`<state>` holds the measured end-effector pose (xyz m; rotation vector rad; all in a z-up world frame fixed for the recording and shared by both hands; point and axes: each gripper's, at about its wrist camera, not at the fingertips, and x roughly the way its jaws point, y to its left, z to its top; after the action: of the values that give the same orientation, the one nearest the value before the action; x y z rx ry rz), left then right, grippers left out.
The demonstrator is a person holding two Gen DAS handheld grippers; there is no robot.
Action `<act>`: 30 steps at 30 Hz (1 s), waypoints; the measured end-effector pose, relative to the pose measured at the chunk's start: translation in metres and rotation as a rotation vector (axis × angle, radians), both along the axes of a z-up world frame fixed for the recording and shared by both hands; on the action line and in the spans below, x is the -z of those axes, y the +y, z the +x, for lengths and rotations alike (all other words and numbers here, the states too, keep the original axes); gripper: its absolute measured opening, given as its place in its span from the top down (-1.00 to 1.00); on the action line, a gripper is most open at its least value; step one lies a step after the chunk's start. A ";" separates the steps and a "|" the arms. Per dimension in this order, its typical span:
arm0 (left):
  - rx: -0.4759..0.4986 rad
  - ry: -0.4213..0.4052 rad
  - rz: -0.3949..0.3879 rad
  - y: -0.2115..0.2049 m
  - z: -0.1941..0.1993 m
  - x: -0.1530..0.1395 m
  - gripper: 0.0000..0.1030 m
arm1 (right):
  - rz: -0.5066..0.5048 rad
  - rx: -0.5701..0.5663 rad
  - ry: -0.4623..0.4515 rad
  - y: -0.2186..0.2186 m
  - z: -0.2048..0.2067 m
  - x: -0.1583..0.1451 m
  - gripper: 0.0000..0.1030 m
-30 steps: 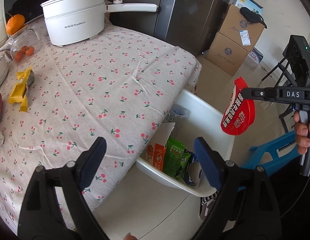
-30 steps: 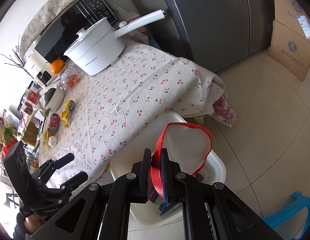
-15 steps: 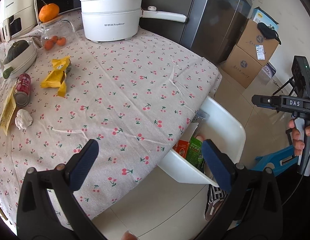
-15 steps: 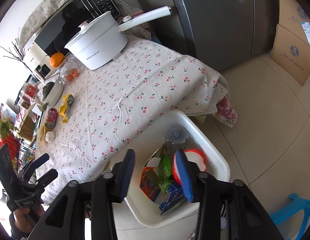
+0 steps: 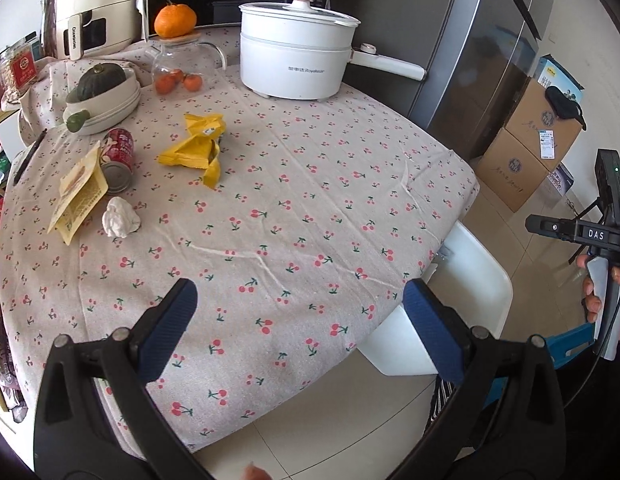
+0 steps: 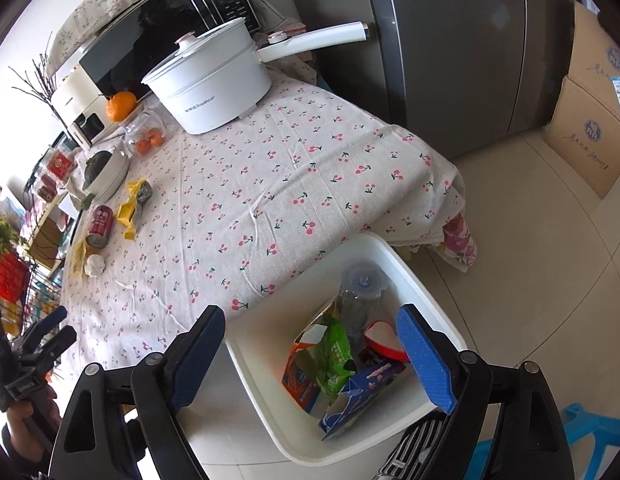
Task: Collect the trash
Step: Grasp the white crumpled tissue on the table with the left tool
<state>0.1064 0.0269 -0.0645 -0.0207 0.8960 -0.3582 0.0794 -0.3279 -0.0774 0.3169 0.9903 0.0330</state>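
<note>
Through the left wrist camera, your left hand-held gripper (image 5: 296, 312) is spread wide with nothing between its blue pads, hanging over the near edge of the bench (image 5: 310, 200). That tells you what is left. Well ahead on the cherry-print cloth lie the crumpled yellow wrapper (image 5: 198, 148), the red can (image 5: 118, 154) on its side, a flat yellow packet (image 5: 80, 192) leaning against the can, and a white crumpled tissue (image 5: 118, 218) just beside the packet. I judge all four to be trash not yet collected. The pot, the glass jar of fruit and the bowl with the squash look like things to leave alone. At the right of this view the white bin (image 5: 475, 280) sits on the floor against the bench corner, its contents hidden from here.

Through the right wrist camera, your right hand-held gripper (image 6: 310, 350) hangs over that white bin (image 6: 425, 280). Its jaws have just been opening and now stand well apart, with nothing clamped. Below them in the bin lie the red-rimmed container (image 6: 383, 338), a green packet (image 6: 333, 354), an orange carton (image 6: 300, 374), a blue box (image 6: 359, 390) and a clear plastic bottle (image 6: 359, 296). So a good share is done, and about four pieces on the far side of the bench remain.
</note>
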 end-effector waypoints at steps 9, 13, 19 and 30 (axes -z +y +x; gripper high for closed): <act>-0.172 -0.055 0.027 0.067 0.011 0.008 -0.99 | -0.131 -0.051 -0.098 0.038 0.009 -0.008 -1.00; -0.233 0.002 0.001 0.092 0.027 0.030 -0.99 | -0.155 -0.107 -0.144 0.063 0.013 -0.008 -1.00; -0.254 0.025 -0.021 0.105 0.058 0.045 -0.99 | -0.190 -0.229 -0.143 0.105 0.028 -0.005 -1.00; -0.384 0.091 0.022 0.107 0.100 0.072 -0.88 | -0.181 -0.266 -0.155 0.145 0.058 0.000 -1.00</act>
<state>0.2063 0.1338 -0.1364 -0.1877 0.9630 0.0105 0.1378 -0.1833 -0.0777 0.0151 0.8686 0.2057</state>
